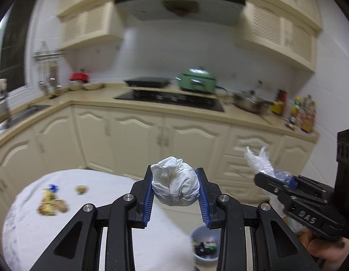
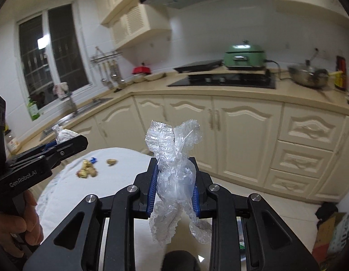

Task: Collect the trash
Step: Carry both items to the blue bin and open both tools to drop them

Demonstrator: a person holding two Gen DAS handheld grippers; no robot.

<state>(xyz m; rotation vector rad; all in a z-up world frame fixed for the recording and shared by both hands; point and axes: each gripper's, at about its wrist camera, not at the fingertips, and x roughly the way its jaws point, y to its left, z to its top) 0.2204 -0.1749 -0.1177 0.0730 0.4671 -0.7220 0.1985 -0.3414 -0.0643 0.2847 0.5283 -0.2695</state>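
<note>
Trash in both tools: left tool [image 1: 176, 188] clamped on tissue ball [image 1: 175, 181], right tool [image 2: 174, 186] pinching crinkled plastic wrap [image 2: 174, 158] (slippery, loosely bunched). Could slip out before reaching bin [image 1: 205, 246].

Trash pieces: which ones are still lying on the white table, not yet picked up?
The food scraps and small crumb lie on the table. The tissue ball and clear plastic wrap are each clamped in a tool.
</note>
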